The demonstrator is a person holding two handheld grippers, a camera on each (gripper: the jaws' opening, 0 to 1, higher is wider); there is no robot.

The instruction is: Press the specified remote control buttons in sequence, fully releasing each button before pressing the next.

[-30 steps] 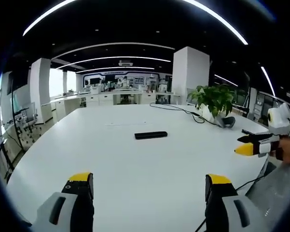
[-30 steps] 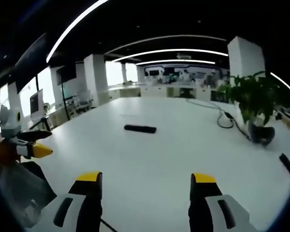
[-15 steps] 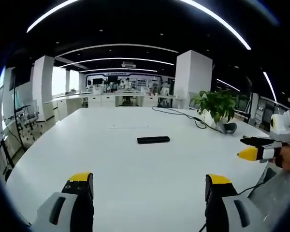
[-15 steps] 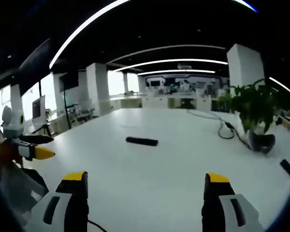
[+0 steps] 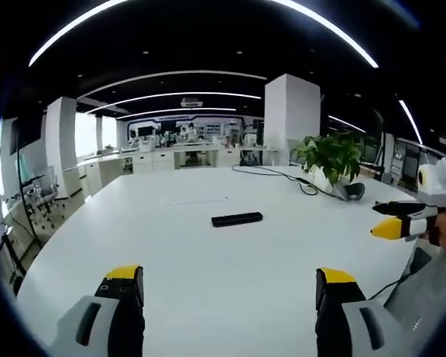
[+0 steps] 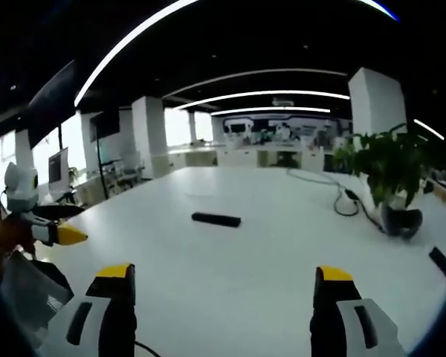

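Observation:
A slim black remote control (image 5: 237, 219) lies flat near the middle of the white table (image 5: 208, 260); the right gripper view has the remote (image 6: 215, 219) a little left of centre. My left gripper (image 5: 230, 279) is open over the table's near edge, well short of the remote, with nothing between its yellow-tipped jaws. My right gripper (image 6: 221, 277) is open too, jaws wide, and equally far back. The right gripper (image 5: 390, 227) shows at the right edge of the left gripper view. The left gripper (image 6: 59, 235) enters the right gripper view from the left.
A potted green plant (image 5: 331, 155) stands at the table's right side, with a dark headset (image 5: 351, 191) and a black cable (image 5: 282, 172) beside it. A small black object (image 6: 440, 262) lies at the far right. Office desks and pillars fill the background.
Both cameras drifted slightly. The right gripper's jaws spread wider between one second and half a second ago. The remote has not moved.

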